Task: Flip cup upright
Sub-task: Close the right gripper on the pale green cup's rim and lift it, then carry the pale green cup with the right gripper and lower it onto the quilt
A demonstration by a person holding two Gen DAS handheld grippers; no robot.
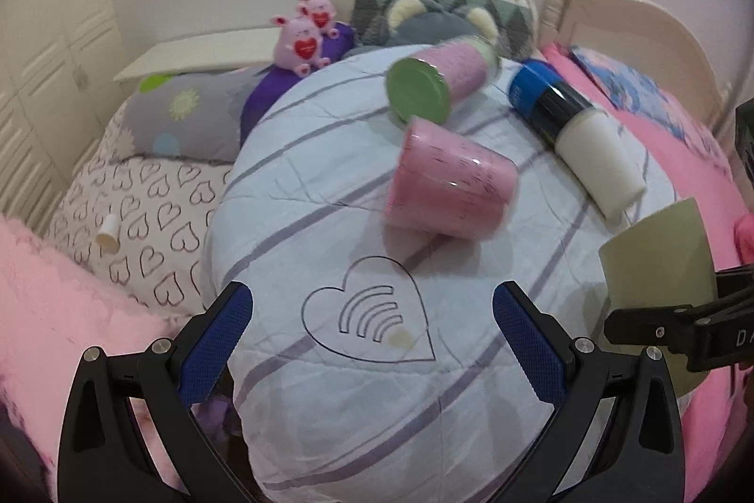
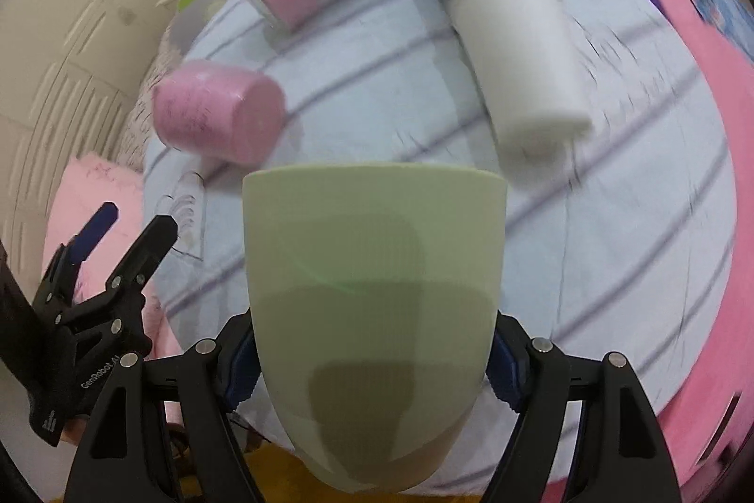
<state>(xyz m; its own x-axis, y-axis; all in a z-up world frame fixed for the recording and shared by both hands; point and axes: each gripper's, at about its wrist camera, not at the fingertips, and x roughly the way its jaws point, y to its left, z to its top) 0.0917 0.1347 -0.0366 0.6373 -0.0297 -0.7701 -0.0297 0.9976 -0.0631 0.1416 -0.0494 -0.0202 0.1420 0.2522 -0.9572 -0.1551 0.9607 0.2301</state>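
My right gripper point(image 2: 372, 361) is shut on a pale green cup point(image 2: 372, 314), held by its sides with the wide rim away from the camera. The same cup point(image 1: 659, 276) shows at the right edge of the left wrist view, held by the right gripper point(image 1: 669, 328). My left gripper point(image 1: 372, 333) is open and empty above the light blue striped quilt point(image 1: 330, 408); it also shows at the lower left of the right wrist view point(image 2: 132, 220). A pink cup point(image 1: 447, 182) lies on its side ahead of the left gripper, and shows in the right wrist view point(image 2: 217, 111) too.
A pink bottle with a green lid point(image 1: 438, 83) and a white tumbler with a blue-black end point(image 1: 575, 135) lie on the quilt. Plush toys point(image 1: 306, 41), pillows point(image 1: 443, 3) and a headboard point(image 1: 636, 31) stand behind. A small white tube point(image 1: 108, 234) lies on the heart-print sheet.
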